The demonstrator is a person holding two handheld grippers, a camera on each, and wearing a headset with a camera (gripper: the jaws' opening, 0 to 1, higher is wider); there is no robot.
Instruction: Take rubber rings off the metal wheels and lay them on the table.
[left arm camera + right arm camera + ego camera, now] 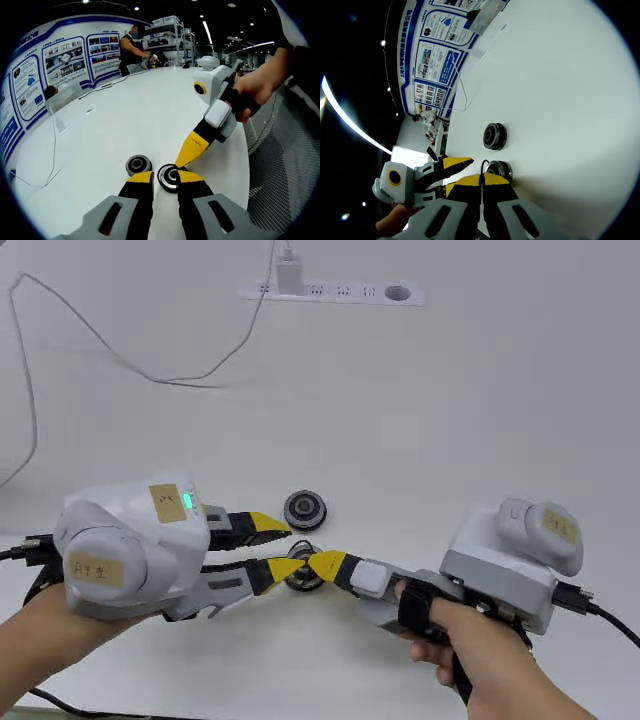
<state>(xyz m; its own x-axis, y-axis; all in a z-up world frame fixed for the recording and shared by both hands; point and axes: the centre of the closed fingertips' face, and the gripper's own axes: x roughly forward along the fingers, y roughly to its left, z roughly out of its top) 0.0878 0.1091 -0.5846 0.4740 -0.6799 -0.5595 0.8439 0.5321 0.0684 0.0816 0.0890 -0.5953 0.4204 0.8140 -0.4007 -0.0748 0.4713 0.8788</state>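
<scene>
The white bench [420,420] carries two metal wheels. The left claw [280,545] is half open, with one tip on each side of the near wheel [499,170]; I cannot tell if the tips touch it. The right claw [482,179] is pinched closed right at that wheel's rim, and it looks to be nipping a thin black bit of the rubber ring [484,162]. The near wheel is just in front of both claws, and the right claw is closer. It lies flat, hole up, and is round, so no side is longer. The other wheel [305,510] sits just behind the near wheel
</scene>
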